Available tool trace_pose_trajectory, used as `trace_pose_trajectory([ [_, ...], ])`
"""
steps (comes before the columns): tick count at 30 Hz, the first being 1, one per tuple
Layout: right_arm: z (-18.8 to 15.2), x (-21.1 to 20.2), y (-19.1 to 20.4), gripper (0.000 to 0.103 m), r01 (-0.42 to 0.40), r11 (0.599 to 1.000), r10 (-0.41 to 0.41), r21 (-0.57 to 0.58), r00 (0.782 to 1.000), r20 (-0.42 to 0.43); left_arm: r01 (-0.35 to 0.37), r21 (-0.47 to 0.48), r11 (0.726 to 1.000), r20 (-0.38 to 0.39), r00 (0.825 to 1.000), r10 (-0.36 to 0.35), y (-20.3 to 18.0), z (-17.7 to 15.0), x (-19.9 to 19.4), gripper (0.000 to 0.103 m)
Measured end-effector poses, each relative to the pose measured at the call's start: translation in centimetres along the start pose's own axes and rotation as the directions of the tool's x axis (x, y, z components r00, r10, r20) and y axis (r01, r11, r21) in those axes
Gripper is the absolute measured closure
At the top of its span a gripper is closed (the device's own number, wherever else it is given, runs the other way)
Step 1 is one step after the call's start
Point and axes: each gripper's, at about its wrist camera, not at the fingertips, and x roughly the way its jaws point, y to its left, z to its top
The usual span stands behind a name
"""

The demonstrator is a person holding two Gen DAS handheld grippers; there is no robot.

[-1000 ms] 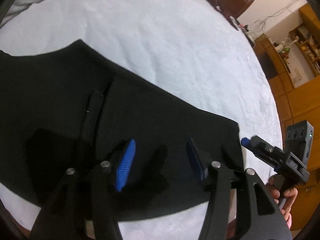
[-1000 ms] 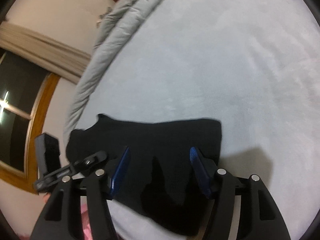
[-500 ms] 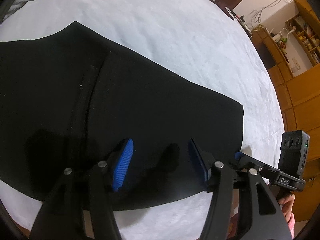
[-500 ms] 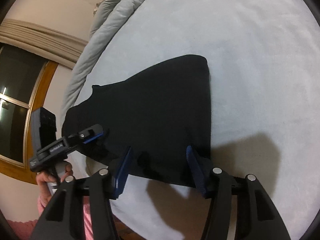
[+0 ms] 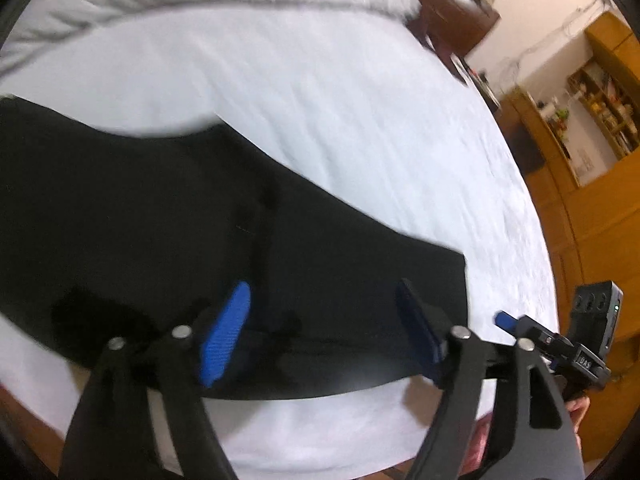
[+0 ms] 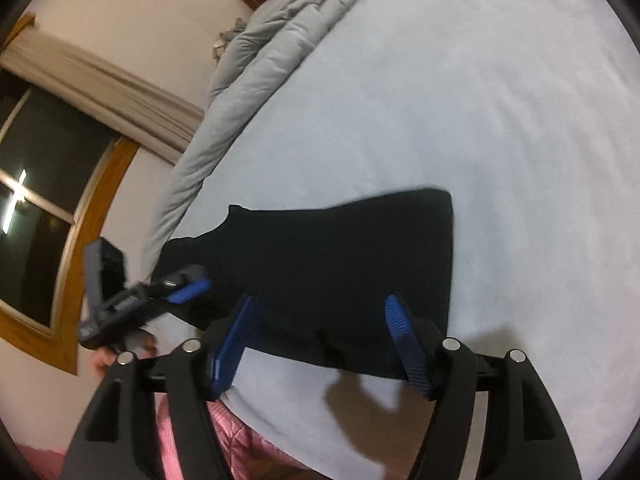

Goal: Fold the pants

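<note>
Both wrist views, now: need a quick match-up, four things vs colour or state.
Things:
1. pants
2. bed sheet
3. quilt
4. left gripper

Colour or state:
A. bunched up along the far edge of the bed
B. open, holding nothing
C. black, lying flat
D. pale, spread under the cloth

Pairs: 1-C, 2-D, 3-A, 4-B

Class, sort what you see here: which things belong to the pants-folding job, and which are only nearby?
Part of the job:
black pants
left gripper, open
right gripper, open
bed sheet, the work surface

Only nearby:
grey duvet
window
wooden shelves
</note>
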Motion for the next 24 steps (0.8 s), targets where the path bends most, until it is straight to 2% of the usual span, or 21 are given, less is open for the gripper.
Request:
trace_pose_trajectory([
  [3,0.1,2.2,0.7,0.034,0.046,0.999,-0.047,-0.021,0.998,-0.037,-0.084,-0.068,0.994,0.049,0.995,0.087,5.0,0.7,-3.4,0.025],
  [5,-0.2,4.0,1.0,0.034,0.064,0.997,-0.066,-0.032,0.996,-0.066,-0.146,-0.134,0.98,0.058,0.986,0.155,8.6,0.7,-5.2,0.025],
  [9,-0.8,6.3,1.3,0.034,0.091,0.994,-0.096,-0.057,0.99,-0.102,-0.254,-0.271,0.929,0.072,0.957,0.283,16.0,-0.1,-8.4,0.023],
  [12,-1.0,7.4,1.2,0.034,0.118,0.991,-0.126,-0.069,0.984,-0.122,-0.294,-0.358,0.886,0.079,0.936,0.342,20.3,-0.2,-9.9,0.022],
  [16,-1.0,7.4,1.0,0.034,0.127,0.989,-0.135,-0.071,0.983,-0.124,-0.229,-0.478,0.848,0.086,0.949,0.304,25.5,0.6,-10.0,0.022],
  [21,-1.2,7.7,1.0,0.035,0.138,0.987,-0.148,-0.082,0.981,-0.129,-0.122,-0.594,0.795,0.099,0.97,0.222,28.8,0.9,-8.3,0.02],
  [24,-1.3,7.9,0.7,0.035,0.138,0.987,-0.147,-0.077,0.98,-0.132,-0.059,-0.61,0.791,0.153,0.97,0.19,28.8,1.3,-8.4,0.021],
])
